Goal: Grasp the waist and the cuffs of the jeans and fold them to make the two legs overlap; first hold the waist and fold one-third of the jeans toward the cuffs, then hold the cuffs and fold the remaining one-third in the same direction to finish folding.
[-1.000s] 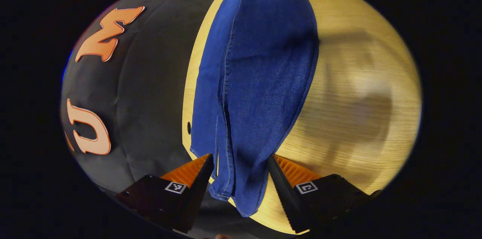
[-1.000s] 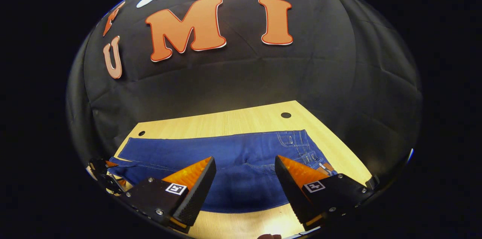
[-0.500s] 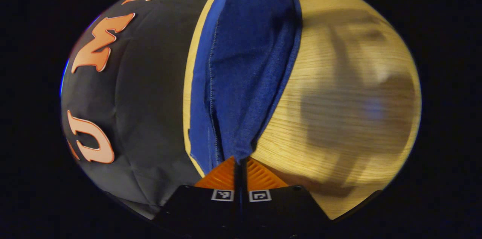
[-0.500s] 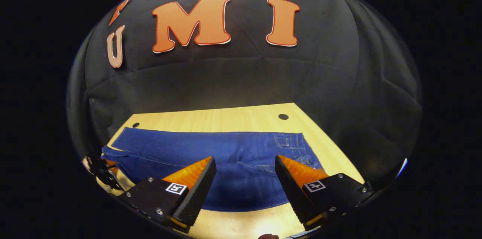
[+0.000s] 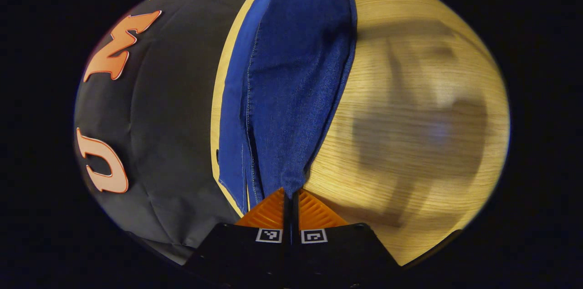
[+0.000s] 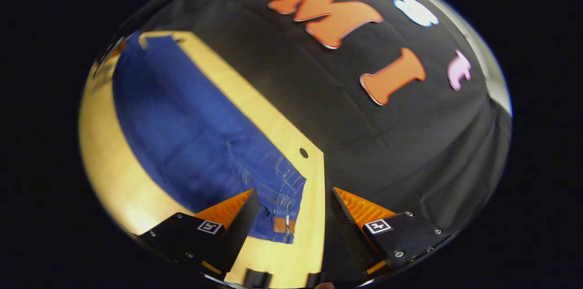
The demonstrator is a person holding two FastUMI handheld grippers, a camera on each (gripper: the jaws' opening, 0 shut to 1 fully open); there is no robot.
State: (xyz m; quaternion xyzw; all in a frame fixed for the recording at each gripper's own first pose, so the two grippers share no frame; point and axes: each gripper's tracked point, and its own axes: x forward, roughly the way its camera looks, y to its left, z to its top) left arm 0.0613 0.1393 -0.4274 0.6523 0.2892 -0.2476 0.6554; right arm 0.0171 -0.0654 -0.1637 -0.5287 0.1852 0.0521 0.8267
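In the left gripper view, the blue jeans (image 5: 291, 75) lie long and flat on the wooden table (image 5: 410, 52). The left gripper (image 5: 290, 195) is pinched tight on the near cuff end — the cloth slips in between its fingers and is hidden there. Blurry shadows sit on the table at the right.

In the right gripper view, the picture is tilted and smeary. The right gripper (image 6: 291, 202) is spread wide just above the waist end — holding nothing.

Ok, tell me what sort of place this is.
Most likely a staged recording booth, not a home: a black cloth wall hangs right behind a bare wooden table, and one pair of blue jeans lies flat on it.
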